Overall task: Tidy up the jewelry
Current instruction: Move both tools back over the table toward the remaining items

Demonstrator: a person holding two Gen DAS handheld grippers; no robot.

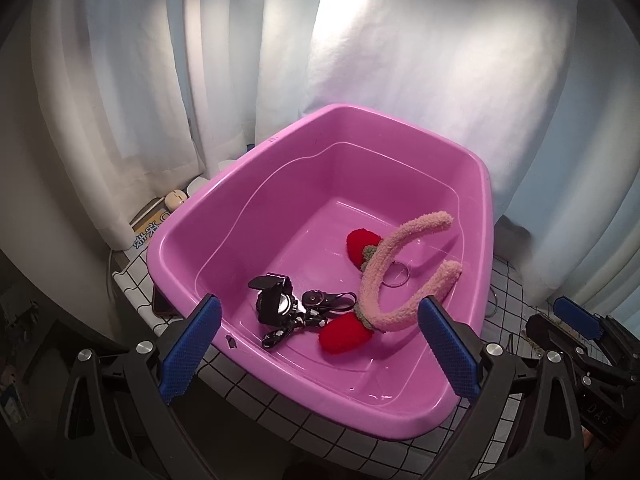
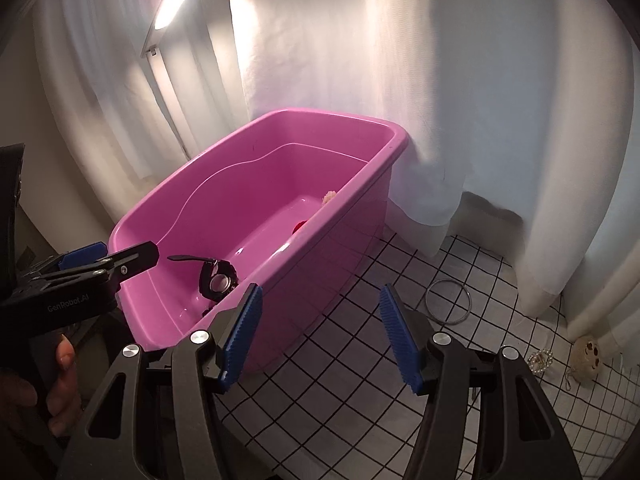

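A pink plastic tub [image 1: 400, 416] stands on a checked cloth. Inside it lie a black watch [image 1: 276, 304], a black dotted strap [image 1: 316, 316], a thin ring [image 1: 394, 276] and a fuzzy pink headband [image 1: 384, 280] with red strawberries [image 1: 344, 336]. My left gripper [image 1: 320, 344] hovers open over the tub's near rim with nothing between its blue pads. My right gripper [image 2: 320, 336] is open and empty over the cloth, just right of the tub [image 2: 344, 232]. A silver bangle [image 2: 447, 301] lies on the cloth ahead of it. A pearl piece [image 2: 540, 362] and a cream charm [image 2: 587, 354] lie at far right.
White curtains hang close behind the tub and down the right side [image 2: 520, 120]. Boxes and small items [image 1: 164, 208] sit left of the tub. A hand [image 2: 64, 364] holds the left gripper's handle at the left edge of the right wrist view.
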